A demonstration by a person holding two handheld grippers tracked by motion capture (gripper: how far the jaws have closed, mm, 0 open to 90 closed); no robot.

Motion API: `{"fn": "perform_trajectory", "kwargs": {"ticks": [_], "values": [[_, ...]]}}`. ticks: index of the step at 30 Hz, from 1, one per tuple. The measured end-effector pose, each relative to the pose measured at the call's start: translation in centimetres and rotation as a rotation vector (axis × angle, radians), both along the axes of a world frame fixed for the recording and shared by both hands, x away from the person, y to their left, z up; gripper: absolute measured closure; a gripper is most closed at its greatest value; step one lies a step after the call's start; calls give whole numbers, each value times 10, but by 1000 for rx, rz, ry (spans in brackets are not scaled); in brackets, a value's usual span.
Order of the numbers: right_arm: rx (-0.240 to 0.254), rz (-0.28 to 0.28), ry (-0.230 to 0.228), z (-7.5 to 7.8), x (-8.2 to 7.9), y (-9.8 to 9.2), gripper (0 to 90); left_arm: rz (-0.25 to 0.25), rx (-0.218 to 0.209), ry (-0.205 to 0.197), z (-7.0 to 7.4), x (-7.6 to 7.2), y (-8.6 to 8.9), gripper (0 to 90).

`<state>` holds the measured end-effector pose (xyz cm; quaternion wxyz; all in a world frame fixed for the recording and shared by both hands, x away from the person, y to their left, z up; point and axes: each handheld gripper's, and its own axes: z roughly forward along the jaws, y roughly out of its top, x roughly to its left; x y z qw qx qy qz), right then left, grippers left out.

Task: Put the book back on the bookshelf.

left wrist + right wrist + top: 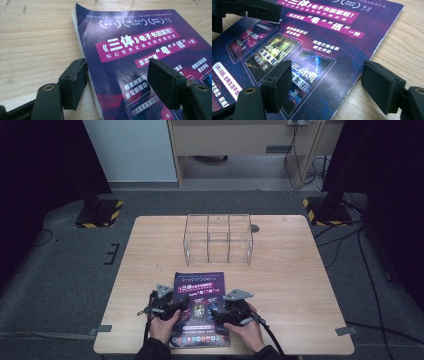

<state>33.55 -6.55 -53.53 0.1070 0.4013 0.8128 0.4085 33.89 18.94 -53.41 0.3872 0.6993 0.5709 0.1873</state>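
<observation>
Purple magazine [200, 310] flat on desk [290, 285], lower centre of frame. Left gripper [117, 80] jaws released, straddling its left edge; right gripper [332, 85] jaws released astride right edge.

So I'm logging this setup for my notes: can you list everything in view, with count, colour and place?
magazine: one, purple cover with white and pink print, flat at the near middle of the table
clear rack: one, see-through with upright dividers, on the far middle of the table
table: one, light wood, centre of the high view
stand bases: two, black with yellow-black striped edges, on the floor at the far left and far right corners
cables: several, black, on the grey floor at right
left tongs: one, black, jaws open astride the magazine's left edge
right tongs: one, black, jaws open astride its right edge
hands: two, at the near edge, holding the tongs
</observation>
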Motion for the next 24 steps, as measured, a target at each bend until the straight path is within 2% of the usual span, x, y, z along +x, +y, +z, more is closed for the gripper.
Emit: {"fn": "perform_trajectory", "kwargs": {"ticks": [1,3,4,5,12,15,19,20,21,24], "values": [[-2,0,1,0,0,0,250,0,0,0,0,0,0,308],[0,-3,-1,0,-1,0,253,7,-42,2,0,0,3,308],[0,-3,-1,0,-1,0,253,7,-42,2,0,0,3,305],[1,-3,-7,-1,-1,0,252,15,-75,0,-1,0,5,302],[5,-3,-11,-1,-1,0,258,11,-86,1,-1,0,5,288],[12,-7,-8,-1,-1,-1,266,19,-93,1,-2,0,6,309],[29,-13,-1,-1,0,-3,285,50,-137,2,-2,-1,10,352],[29,-10,-1,-1,0,-3,289,50,-137,2,-2,-1,10,359],[28,-8,0,-1,0,-3,290,60,-157,-4,-2,-2,10,363],[28,-2,1,-1,0,-4,291,60,-165,-13,-2,-3,11,370]]}}
